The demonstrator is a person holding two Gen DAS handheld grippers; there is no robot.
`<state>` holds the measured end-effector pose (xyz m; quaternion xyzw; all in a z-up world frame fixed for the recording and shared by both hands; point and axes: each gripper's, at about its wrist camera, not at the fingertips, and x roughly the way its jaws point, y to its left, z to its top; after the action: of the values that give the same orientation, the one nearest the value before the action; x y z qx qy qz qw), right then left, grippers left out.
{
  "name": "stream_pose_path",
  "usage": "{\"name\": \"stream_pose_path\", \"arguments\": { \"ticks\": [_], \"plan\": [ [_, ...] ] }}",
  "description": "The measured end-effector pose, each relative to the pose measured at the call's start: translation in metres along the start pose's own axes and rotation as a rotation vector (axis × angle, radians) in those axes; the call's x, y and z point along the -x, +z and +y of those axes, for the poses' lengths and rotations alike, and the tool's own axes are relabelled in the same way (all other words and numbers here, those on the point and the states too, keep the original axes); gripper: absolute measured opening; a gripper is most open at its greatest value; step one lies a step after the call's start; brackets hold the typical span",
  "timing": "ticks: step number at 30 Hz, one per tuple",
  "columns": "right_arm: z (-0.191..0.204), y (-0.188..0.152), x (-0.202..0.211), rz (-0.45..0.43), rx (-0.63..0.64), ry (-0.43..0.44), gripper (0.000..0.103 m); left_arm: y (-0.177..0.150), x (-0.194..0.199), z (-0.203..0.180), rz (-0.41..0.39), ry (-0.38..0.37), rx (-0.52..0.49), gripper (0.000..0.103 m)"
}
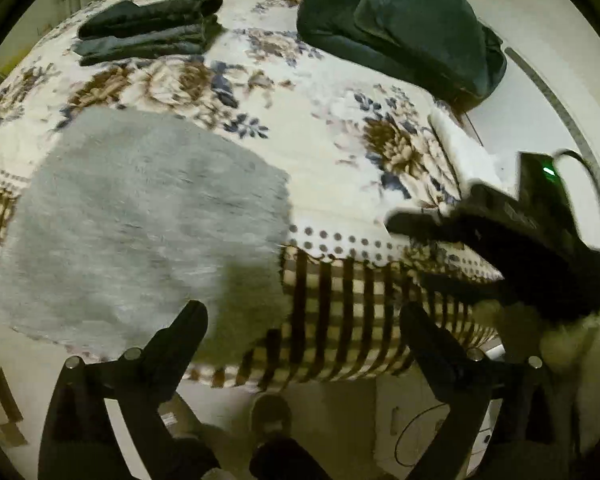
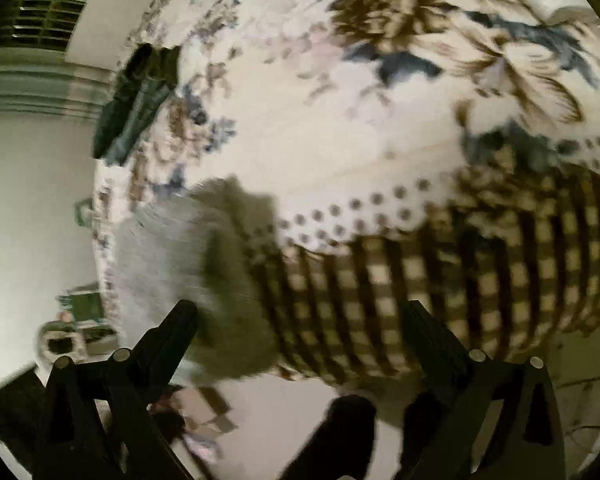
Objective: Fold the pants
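Here, the scene line by line.

Surface: a bed covered by a flowered blanket (image 1: 308, 128) in cream, brown and blue, with a dotted band and a brown checked border hanging over the near edge.

Pants: a pair of grey fuzzy pants (image 1: 140, 224) lies flat on the blanket at the near left side, reaching the edge of the bed; in the right wrist view the same grey cloth (image 2: 188, 256) shows at the lower left, blurred.

Folded stack: a stack of dark folded clothes (image 1: 148, 30) sits at the far left of the blanket, well apart from the grey pants; the right wrist view shows it small and far away (image 2: 134, 100).

Dark pile: a heap of dark green clothes (image 1: 404, 24) lies at the far right of the bed, unfolded.

Left gripper (image 1: 300, 320): its two fingers are spread wide with nothing between them; it hovers over the near edge of the bed, the left finger (image 1: 180, 340) in front of the grey pants and the other in front of the checked border.

Right gripper (image 2: 300, 320): fingers spread wide too, holding nothing; it hangs over the checked border, just right of the grey pants. From the left wrist view it appears as a dark blurred body (image 1: 500, 240) with a green light, at the right side of the bed.

Floor: pale floor (image 2: 284, 404) shows below the edge of the bed.
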<state>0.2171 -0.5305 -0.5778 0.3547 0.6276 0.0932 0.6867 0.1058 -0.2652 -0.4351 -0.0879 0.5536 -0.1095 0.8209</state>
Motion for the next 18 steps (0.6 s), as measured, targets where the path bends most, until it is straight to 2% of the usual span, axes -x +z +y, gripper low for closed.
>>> {"name": "stream_pose_path", "arguments": {
  "ticks": [2,4,6,7,9,10,11,13,14,16,17,18],
  "plan": [
    [0.019,0.01,-0.016,0.016,0.013,0.053,0.103,-0.003,0.011,0.013,-0.029,0.034,0.001,0.098],
    [0.04,0.02,-0.043,0.066,0.041,0.088,0.103,0.0,0.021,0.043,-0.046,0.109,0.039,0.098],
    [0.057,0.031,-0.079,0.116,0.063,0.094,0.103,0.009,0.021,0.08,-0.042,0.173,0.1,0.098],
    [0.062,0.035,-0.096,0.148,0.063,0.086,0.103,0.014,0.018,0.106,-0.035,0.236,0.146,0.098],
    [0.066,0.041,-0.132,0.235,0.021,0.081,0.103,0.022,0.011,0.148,-0.021,0.291,0.227,0.098],
    [0.065,0.042,-0.141,0.261,-0.006,0.114,0.1,0.023,0.008,0.166,-0.014,0.313,0.264,0.098],
    [0.065,0.043,-0.145,0.255,-0.027,0.165,0.074,0.023,0.004,0.179,-0.007,0.321,0.291,0.098],
    [0.07,0.045,-0.139,0.186,0.018,0.117,0.039,0.021,-0.007,0.211,0.023,0.339,0.358,0.098],
    [0.073,0.047,-0.132,0.145,0.041,0.109,0.035,0.017,-0.015,0.227,0.048,0.346,0.39,0.098],
    [0.07,0.053,-0.12,0.074,0.058,0.07,0.033,0.007,-0.024,0.244,0.068,0.317,0.44,0.098],
    [0.068,0.056,-0.119,0.067,0.063,0.047,0.032,0.003,-0.027,0.25,0.073,0.283,0.467,0.1],
    [0.064,0.058,-0.127,0.101,0.061,0.03,0.032,0.001,-0.028,0.25,0.075,0.266,0.478,0.1]
  ]
}}
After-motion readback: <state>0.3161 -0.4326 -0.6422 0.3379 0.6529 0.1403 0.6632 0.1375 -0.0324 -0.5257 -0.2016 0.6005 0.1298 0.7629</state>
